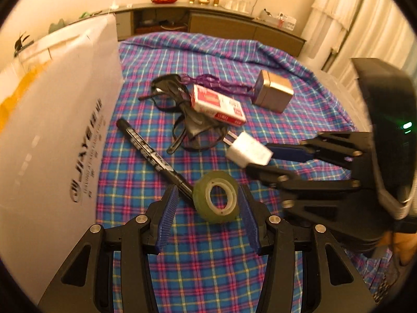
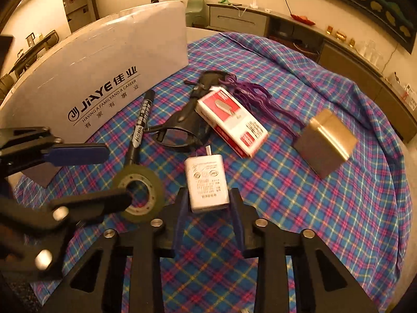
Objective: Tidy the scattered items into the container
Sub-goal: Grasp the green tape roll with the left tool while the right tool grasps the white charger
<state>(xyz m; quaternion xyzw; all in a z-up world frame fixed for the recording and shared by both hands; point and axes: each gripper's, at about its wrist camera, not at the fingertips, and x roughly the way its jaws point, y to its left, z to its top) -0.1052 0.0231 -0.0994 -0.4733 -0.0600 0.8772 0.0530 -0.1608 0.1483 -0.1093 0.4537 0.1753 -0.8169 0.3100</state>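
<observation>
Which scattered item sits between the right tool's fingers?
The white charger, alone between the right tool; the tape roll sits at the left tool.

a plaid cloth (image 2: 312,182) covers the table, and a long sideboard (image 1: 221,26) lines the wall.

White box (image 1: 52,120) runs off at nine o'clock; left tongs (image 2: 114,174) cover part of the tape roll (image 2: 146,195); shelf trinkets (image 1: 204,0) too tiny.

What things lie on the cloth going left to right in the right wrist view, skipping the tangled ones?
Box → marker → tape roll → charger → red-and-white carton → metal tin.
</observation>
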